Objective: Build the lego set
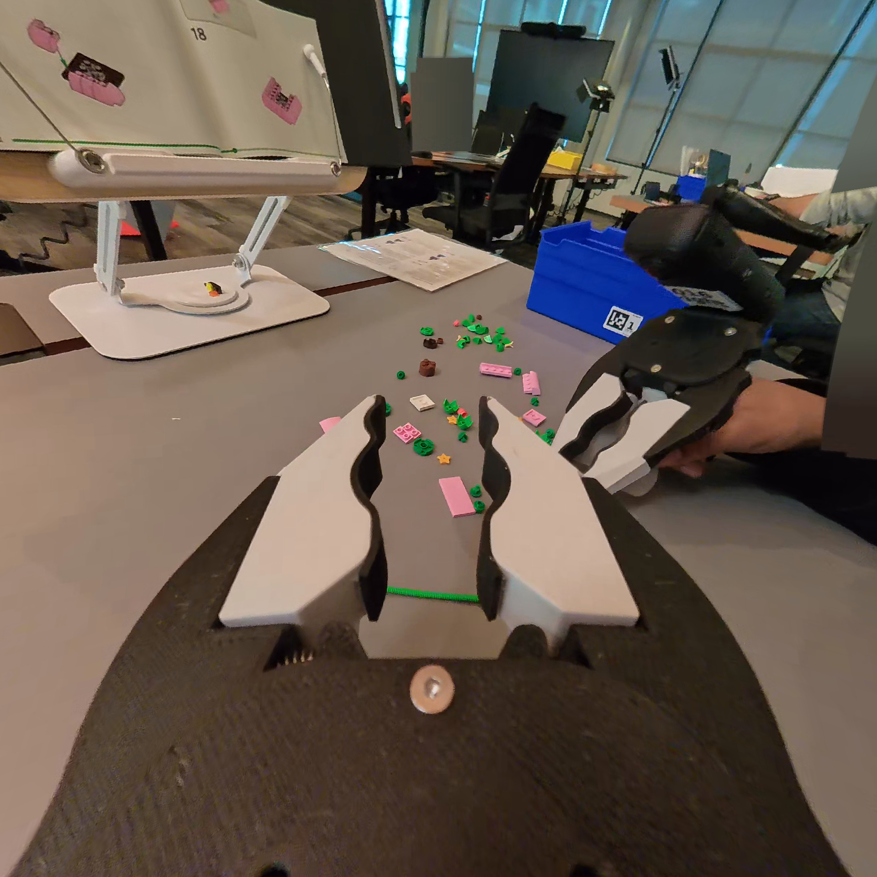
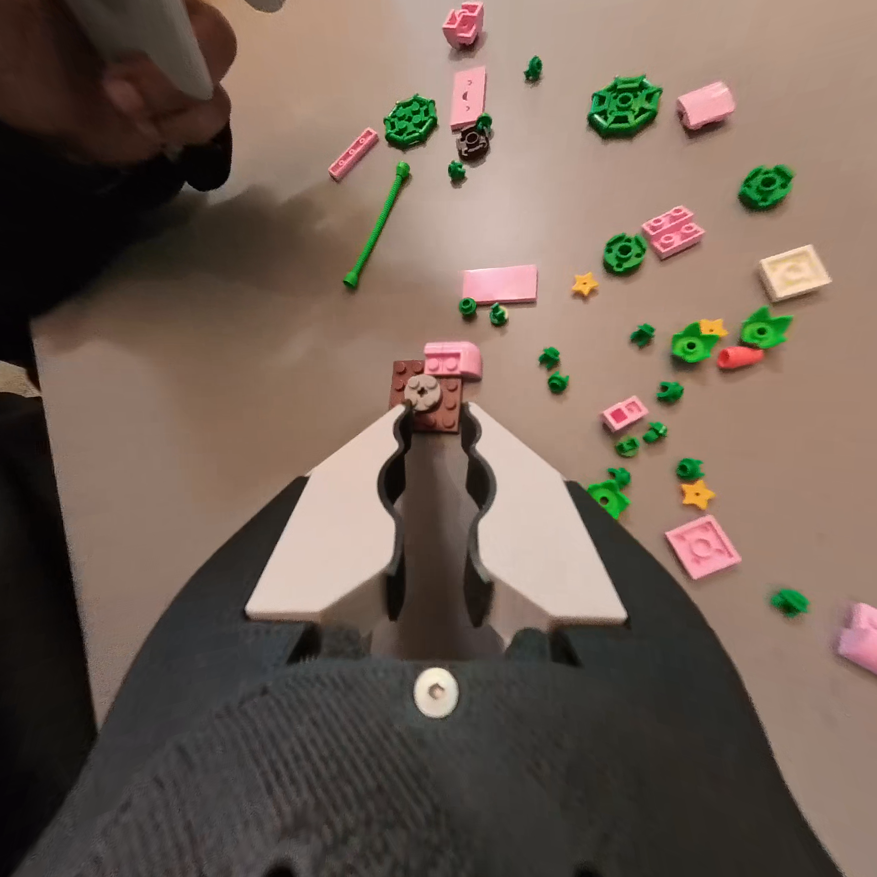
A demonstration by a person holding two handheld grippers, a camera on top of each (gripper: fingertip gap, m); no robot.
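My left gripper (image 1: 432,403) is open and empty, held above loose Lego parts on the grey table (image 1: 190,474). Between its fingers I see a flat pink tile (image 1: 456,496), a pink 2x2 plate (image 1: 406,432) and a white tile (image 1: 422,402). My right gripper (image 2: 434,410) is shut on a small brown plate assembly (image 2: 427,398) with a grey round piece and a pink brick on top, held low over the table. The right gripper also shows at the right of the left wrist view (image 1: 576,458). A green rod (image 2: 377,225) lies to the left.
An instruction booklet (image 1: 166,71) rests on a white stand (image 1: 190,322) at the back left. A blue bin (image 1: 583,284) stands at the back right, with a bagged paper sheet (image 1: 413,256) behind the parts. Green leaves, yellow stars and pink bricks are scattered to the right (image 2: 688,346). The tips of one gripper are about 15 cm away from the tips of the other. My right tips are roughly 10 cm from the green rod (image 2: 377,225). Seen from the left wrist view (image 1: 429,594) as well.
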